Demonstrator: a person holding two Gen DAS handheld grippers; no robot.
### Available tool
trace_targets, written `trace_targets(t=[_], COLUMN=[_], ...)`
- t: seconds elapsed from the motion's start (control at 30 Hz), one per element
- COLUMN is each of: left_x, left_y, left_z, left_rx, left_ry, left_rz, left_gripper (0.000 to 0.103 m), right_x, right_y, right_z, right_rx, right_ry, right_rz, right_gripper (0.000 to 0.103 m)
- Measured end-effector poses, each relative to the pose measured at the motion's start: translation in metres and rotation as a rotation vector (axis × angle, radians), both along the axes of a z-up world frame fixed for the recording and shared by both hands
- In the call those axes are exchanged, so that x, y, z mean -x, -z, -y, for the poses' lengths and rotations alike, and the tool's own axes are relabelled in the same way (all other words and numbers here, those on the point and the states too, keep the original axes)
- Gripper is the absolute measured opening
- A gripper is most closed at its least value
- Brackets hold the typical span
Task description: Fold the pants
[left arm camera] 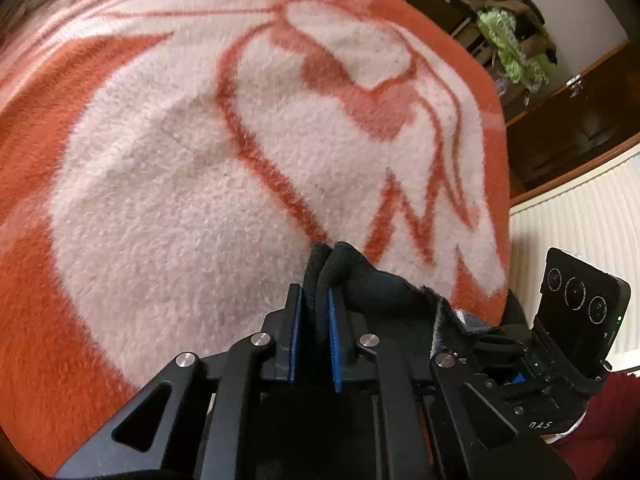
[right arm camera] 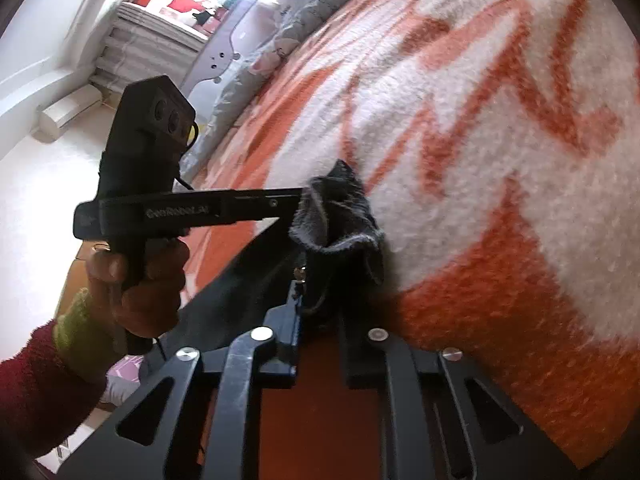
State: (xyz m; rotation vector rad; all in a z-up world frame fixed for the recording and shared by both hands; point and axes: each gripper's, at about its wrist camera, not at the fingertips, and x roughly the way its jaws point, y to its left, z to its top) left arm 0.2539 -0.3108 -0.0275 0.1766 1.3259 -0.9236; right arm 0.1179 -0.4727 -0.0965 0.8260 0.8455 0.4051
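Note:
The dark pants (left arm camera: 372, 280) hang in the air above an orange and white blanket (left arm camera: 180, 160). My left gripper (left arm camera: 316, 300) is shut on a bunched edge of the pants between its blue pads. In the right wrist view my right gripper (right arm camera: 318, 300) is shut on another part of the pants (right arm camera: 340, 216), near a small metal fastener. The left gripper (right arm camera: 288, 200) shows there too, side on, its tip buried in the same fabric. The two grippers are close together. Most of the pants is hidden below the grippers.
The blanket (right arm camera: 480, 160) covers a bed. A white radiator (left arm camera: 576, 216) and dark wooden furniture (left arm camera: 560, 132) stand to the right of the bed. A heap of clothes (left arm camera: 508, 40) lies at the far right. Pillows (right arm camera: 280, 40) lie along the bed's far edge.

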Motion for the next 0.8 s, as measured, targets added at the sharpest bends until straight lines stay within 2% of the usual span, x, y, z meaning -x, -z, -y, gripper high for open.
trace_targets(t=[0.23,0.37,0.5,0.67,0.8], left_x=[0.016,0.029,0.048,0.075,0.092], left_y=[-0.063,-0.1,-0.127,-0.142,-0.135], left_z=[-0.051,-0.092,-0.135,-0.189,-0.231], left_rx=[0.146,0.193,0.23,0.233,0.234], left_ry=[-0.096,-0.164,-0.23,-0.293,-0.368], left_rz=[0.077,0.146,0.201,0.271,0.268], left_gripper=[0.01,0.01,0.009,0.009,0.009], right_x=[0.005,0.004,-0.003,-0.007,-0.011], right_y=[-0.051,-0.083,-0.106,-0.118,-0.112], right_z=[-0.019,-0.048,-0.087,-0.14,-0.176], right_rx=[-0.051,-0.077,-0.085,-0.068,-0.036], right_ry=[-0.09,-0.182,-0.282,-0.412,-0.505], right_rz=[0.167,0.249,0.291,0.309,0.294], right_gripper=[0.014,0.014,0.014,0.014,0.014])
